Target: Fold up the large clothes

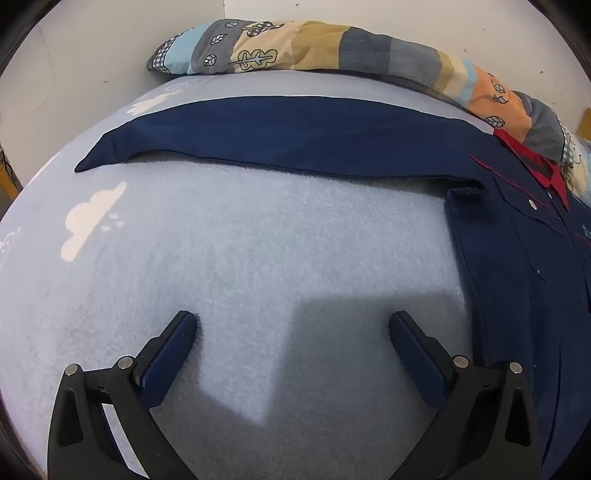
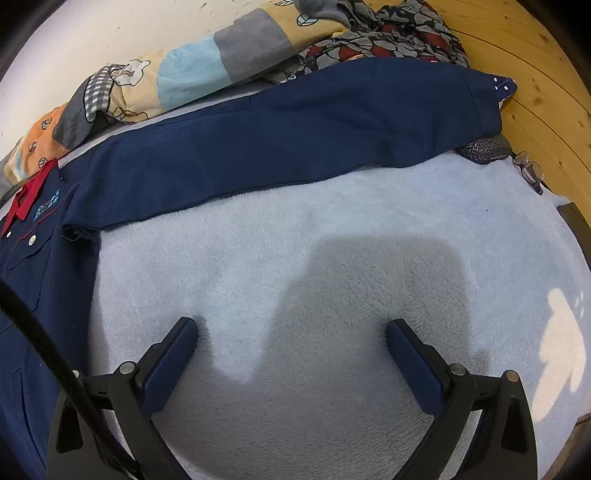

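Navy fabric defined the work item: a long-sleeved shirt (image 1: 517, 236) with a red collar (image 1: 532, 162) lay face up on a pale blue fleece blanket (image 1: 258, 240) covering the bed. Both sleeves were extended straight out from the shoulders, the left sleeve (image 1: 277, 136) in the left wrist view and the right sleeve (image 2: 288, 129) in the right wrist view. This flat, spread layout appeared intended to expose seams and cuffs for an orderly fold.

A rolled patchwork blanket (image 1: 332, 48) lay along the wall behind the shirt, touching the collar area, and a patterned cloth (image 2: 388, 33) was bunched near the right cuff (image 2: 495, 99). Spectacles (image 2: 532, 171) rested at the blanket edge beside the wooden bed frame (image 2: 535, 55).

The left gripper (image 1: 291, 332) and right gripper (image 2: 291, 339) each hovered over bare fleece, jaws spread to full width and holding nothing. Each pointed steeply downward on its own side of the torso, below its sleeve, a symmetrical stance judged suitable for picking up both sleeves.
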